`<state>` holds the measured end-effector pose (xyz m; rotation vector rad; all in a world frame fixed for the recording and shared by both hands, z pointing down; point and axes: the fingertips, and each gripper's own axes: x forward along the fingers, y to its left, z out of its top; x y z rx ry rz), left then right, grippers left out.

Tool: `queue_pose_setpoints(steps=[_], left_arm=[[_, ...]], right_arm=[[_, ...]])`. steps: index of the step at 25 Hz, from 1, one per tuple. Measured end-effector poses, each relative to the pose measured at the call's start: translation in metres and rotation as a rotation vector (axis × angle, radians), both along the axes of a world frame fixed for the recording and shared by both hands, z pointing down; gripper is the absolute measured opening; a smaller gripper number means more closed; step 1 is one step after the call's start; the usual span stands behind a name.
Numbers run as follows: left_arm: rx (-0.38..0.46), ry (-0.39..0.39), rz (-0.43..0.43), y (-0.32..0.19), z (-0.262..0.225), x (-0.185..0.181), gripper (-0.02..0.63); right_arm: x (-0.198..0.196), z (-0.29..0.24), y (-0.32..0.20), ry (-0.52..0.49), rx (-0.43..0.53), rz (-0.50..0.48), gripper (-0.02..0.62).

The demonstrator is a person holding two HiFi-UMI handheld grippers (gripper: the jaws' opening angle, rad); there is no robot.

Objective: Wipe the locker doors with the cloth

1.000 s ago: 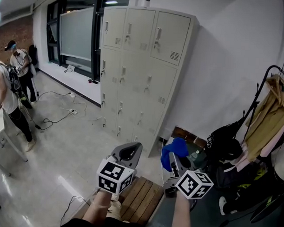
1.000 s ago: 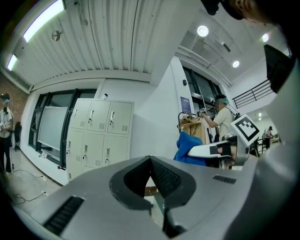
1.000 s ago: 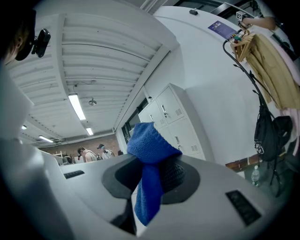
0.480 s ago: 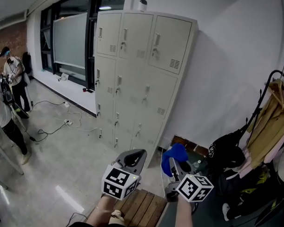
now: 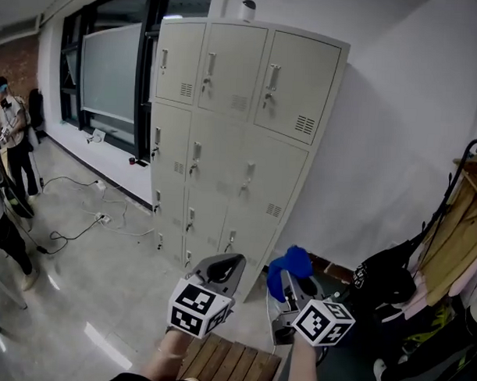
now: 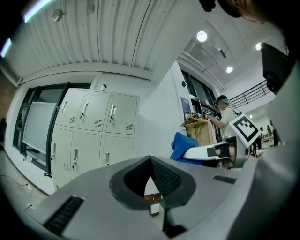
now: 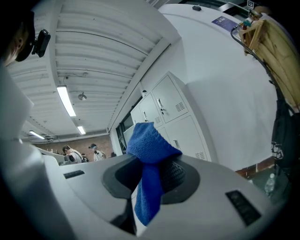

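A tall beige locker block (image 5: 232,139) with rows of small doors stands against the white wall ahead; it also shows as lockers (image 6: 91,136) and lockers (image 7: 171,112). My right gripper (image 5: 289,275) is shut on a blue cloth (image 5: 289,267), whose bunched top sticks up above the jaws as cloth (image 7: 150,159). My left gripper (image 5: 230,264) is shut with nothing in it, its jaws meeting at a point (image 6: 151,161). Both grippers hover low, some way short of the locker's bottom right corner.
A wooden slatted bench (image 5: 228,365) lies under my hands. A clothes rack with garments (image 5: 456,232) and a black bag (image 5: 384,277) stand at right. Cables (image 5: 89,220) trail over the floor at left, where a person (image 5: 10,139) stands by the window.
The view has tilted up and closed in on the lockers. Both grippers have edged forward, the right still shut on the cloth.
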<state>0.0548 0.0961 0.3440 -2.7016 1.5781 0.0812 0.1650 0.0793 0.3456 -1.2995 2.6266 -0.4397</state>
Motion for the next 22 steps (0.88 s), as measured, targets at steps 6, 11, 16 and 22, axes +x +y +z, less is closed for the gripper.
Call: queue_pose_setpoints(steps=[6, 11, 16, 22], left_arm=[[0.017, -0.021, 0.029, -0.04, 0.013, -0.016, 0.006], [0.021, -0.041, 0.061, -0.061, 0.036, -0.023, 0.006], [0.002, -0.035, 0.082, -0.077, 0.048, -0.029, 0.006], [-0.011, 0.02, 0.089, -0.093, 0.045, -0.032, 0.006]], right_arm=[[-0.02, 0.014, -0.035, -0.008, 0.019, 0.022, 0.084], [-0.032, 0.037, -0.054, -0.024, 0.022, 0.036, 0.084], [-0.034, 0.053, -0.067, -0.031, -0.001, 0.07, 0.084], [-0.038, 0.049, -0.074, 0.009, 0.009, 0.07, 0.084]])
